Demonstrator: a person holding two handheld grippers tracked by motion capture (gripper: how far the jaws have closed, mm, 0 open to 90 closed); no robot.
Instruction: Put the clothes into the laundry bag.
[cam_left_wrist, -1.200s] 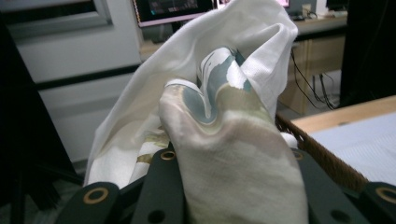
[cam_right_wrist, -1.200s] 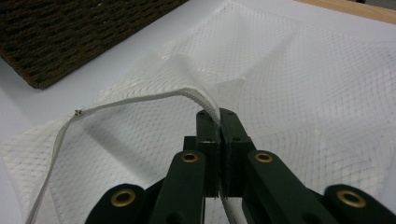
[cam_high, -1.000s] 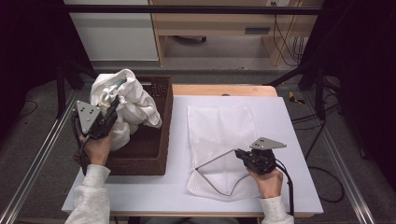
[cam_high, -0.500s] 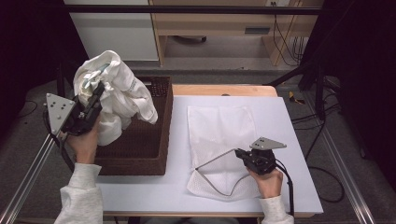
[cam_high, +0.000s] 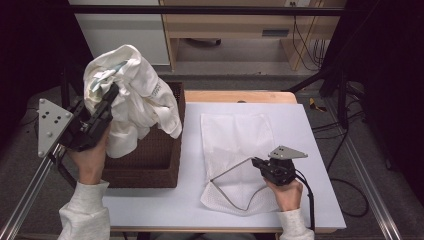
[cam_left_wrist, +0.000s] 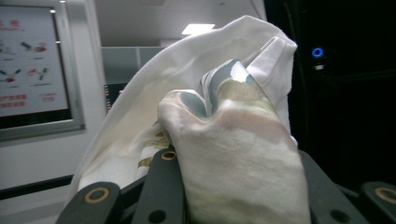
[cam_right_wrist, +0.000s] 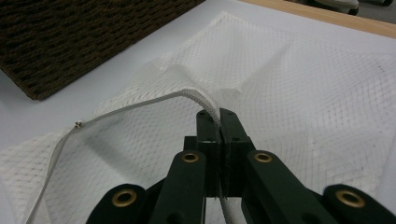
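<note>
White garment is clamped in the left gripper — best fed into the mesh bag mouth, pinched open by the shut right gripper.

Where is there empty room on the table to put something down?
Bare white table lies right of the mesh bag, and a strip runs between the bag and the wicker basket. It is crowded where the right gripper pinches the bag's zipper edge, and over the basket, where the left gripper holds up the white garment.
</note>
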